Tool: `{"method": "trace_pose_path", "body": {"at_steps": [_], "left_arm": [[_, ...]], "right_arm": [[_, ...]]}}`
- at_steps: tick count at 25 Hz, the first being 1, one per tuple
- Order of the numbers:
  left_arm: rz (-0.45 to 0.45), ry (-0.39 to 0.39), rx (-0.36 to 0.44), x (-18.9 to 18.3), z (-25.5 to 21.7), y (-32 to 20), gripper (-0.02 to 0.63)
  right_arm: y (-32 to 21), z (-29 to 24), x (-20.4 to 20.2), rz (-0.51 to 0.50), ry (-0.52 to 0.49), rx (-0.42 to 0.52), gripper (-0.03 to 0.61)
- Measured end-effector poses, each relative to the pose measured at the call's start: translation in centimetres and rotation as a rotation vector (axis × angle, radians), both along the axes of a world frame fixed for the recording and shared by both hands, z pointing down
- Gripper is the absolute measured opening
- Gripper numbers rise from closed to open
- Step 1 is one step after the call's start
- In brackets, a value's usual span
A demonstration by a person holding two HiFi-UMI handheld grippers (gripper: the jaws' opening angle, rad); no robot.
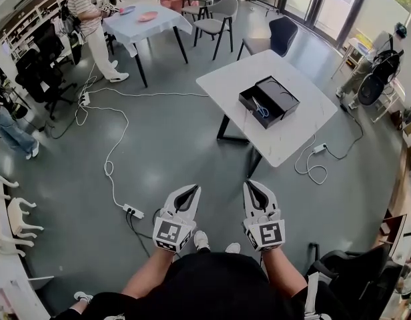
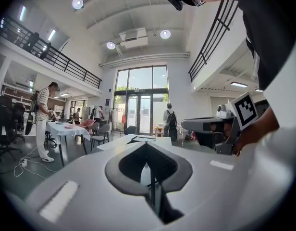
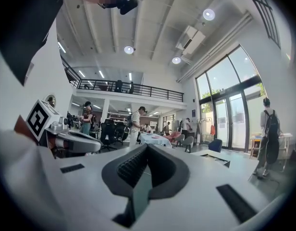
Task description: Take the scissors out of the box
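Open-plan room, grey floor. Head view: white surface (image 1: 225, 79) sits upper right of centre. The black box (image 1: 245, 101) is on it, with a second black half (image 1: 280, 93) touching it, probably the lid. The scissors (image 1: 261, 108), blue handles, lie flat inside the box. Your left gripper (image 1: 194, 191) and right gripper (image 1: 250, 187) are at bottom centre, side by side and well apart from the surface. Both sets of jaws are closed and hold nothing.

Left gripper view: jaws are together with only a thin seam between them and nothing in it. The surface shows just above the tips, and the box is a dark sliver on it. The other gripper is at mid right.

Right gripper view: same story, jaws pressed together and empty. The surface and box are at right of centre.

Risks as I see them:
- A white cable (image 1: 111, 153) and power strip (image 1: 133, 211) lie on the floor left of your feet, and a cable loop (image 1: 317, 171) lies by the surface's near corner. Either could snag a foot on the walk in.
- You arrive with the jaws closed, so open them before you dip in or you'll shove the box.
- The scissors are thin and flat, so the box wall may block a level approach. The box looks light and could slide or lift with the scissors.

View differences: only the head view shows the scissors; both gripper views are too small to resolve them. Only the gripper views show the jaw seam clearly.
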State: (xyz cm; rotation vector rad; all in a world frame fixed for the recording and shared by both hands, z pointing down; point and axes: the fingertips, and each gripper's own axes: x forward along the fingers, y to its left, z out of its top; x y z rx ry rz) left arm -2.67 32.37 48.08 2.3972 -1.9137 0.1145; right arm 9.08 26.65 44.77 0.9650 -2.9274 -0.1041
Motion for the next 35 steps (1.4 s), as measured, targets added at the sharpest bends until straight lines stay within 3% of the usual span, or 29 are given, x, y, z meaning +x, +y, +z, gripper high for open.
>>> {"method": "trace_pose_path", "body": {"at_steps": [16, 24, 35], "left_arm": [[0.035, 0.027, 0.016, -2.6, 0.2, -1.2, 0.009], [0.007, 0.017, 0.028, -3.2, -0.9, -4.9, 0.009], [-0.005, -0.006, 0.018, -2.6, -0.5, -13.0, 0.009]], "right_arm": [[0.0, -0.4, -3.0, 0.015, 0.007, 0.028, 0.008], [-3.8, -0.6, -3.9, -0.016, -0.003, 0.025, 0.008], [-12.9, 0.8, -3.0, -0.017, 0.01, -0.004, 0.008]]}}
